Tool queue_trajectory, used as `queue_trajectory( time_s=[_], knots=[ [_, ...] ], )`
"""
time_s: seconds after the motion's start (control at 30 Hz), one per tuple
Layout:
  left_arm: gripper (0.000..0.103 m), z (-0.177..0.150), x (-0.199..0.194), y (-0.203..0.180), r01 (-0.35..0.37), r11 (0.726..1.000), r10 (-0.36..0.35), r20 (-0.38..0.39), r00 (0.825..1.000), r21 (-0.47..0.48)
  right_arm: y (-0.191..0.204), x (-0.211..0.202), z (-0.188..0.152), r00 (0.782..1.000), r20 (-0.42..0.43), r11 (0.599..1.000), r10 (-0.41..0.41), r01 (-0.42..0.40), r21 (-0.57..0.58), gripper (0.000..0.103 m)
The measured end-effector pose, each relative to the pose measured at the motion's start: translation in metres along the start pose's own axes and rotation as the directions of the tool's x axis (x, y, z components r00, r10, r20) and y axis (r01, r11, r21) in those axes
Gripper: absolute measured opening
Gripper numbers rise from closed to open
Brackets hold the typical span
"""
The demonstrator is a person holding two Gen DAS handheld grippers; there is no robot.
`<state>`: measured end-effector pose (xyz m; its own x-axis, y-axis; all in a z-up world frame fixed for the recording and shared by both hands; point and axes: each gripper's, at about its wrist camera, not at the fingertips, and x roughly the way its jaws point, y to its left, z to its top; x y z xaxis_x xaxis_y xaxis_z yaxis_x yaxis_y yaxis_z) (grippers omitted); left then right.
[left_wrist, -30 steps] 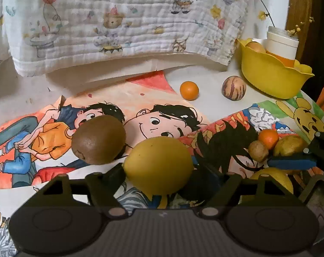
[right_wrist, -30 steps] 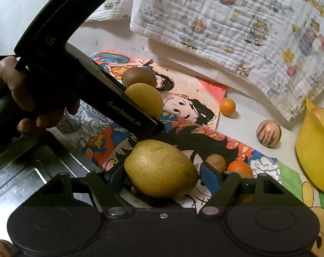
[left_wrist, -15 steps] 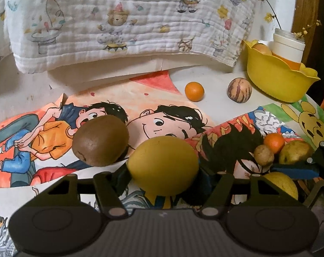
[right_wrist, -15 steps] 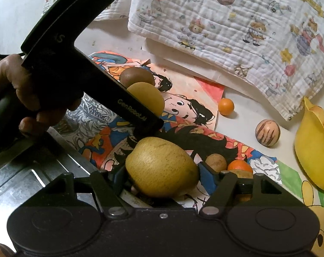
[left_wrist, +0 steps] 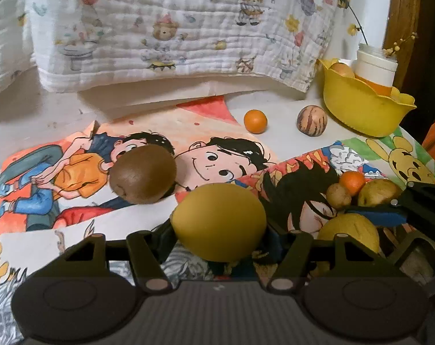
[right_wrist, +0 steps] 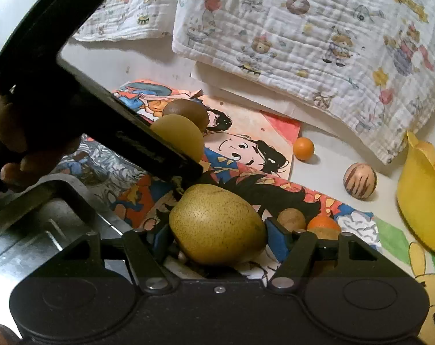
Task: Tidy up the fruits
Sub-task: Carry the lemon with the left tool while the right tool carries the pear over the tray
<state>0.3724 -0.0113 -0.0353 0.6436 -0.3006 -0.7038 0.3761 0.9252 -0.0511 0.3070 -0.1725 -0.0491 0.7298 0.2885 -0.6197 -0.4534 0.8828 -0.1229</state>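
My left gripper [left_wrist: 219, 230] is shut on a smooth yellow fruit [left_wrist: 219, 221], held just above the cartoon mat. A brown kiwi [left_wrist: 142, 174] lies on the mat to its left. My right gripper [right_wrist: 217, 235] is shut on a speckled yellow-green pear [right_wrist: 217, 227]. In the right wrist view the left gripper's black body [right_wrist: 102, 126] crosses the upper left with the yellow fruit [right_wrist: 180, 135] at its tip. A small orange [left_wrist: 255, 120] and a striped brown ball [left_wrist: 312, 120] lie near a yellow bowl [left_wrist: 361, 112].
A small brown fruit [right_wrist: 291, 220] and an orange one [right_wrist: 322, 224] lie on the mat just beyond the pear. A metal tray [right_wrist: 45, 230] sits at lower left. A printed white cloth [left_wrist: 174, 28] hangs at the back. A white jar [left_wrist: 375, 67] stands behind the bowl.
Both grippers have risen slightly with their fruits still held. The left gripper has closed tighter on the yellow fruit and shifted a little left. Nothing was let go.
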Motion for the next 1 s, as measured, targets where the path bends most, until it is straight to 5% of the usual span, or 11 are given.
queue_trajectory(
  time_s=[0.53, 1.0],
  knots=[
    [0.066, -0.031, -0.061, 0.004, -0.011, 0.999, 0.013, 0.048, 0.999, -0.050, 0.018, -0.049, -0.006, 0.995, 0.059, 0.997, 0.075, -0.076, 0.012, 0.069],
    [0.066, -0.085, -0.115, -0.013, 0.013, 0.999, -0.010, 0.077, 0.997, -0.034, 0.030, -0.082, -0.027, 0.991, 0.011, 0.989, 0.135, -0.135, 0.058, 0.069]
  ],
)
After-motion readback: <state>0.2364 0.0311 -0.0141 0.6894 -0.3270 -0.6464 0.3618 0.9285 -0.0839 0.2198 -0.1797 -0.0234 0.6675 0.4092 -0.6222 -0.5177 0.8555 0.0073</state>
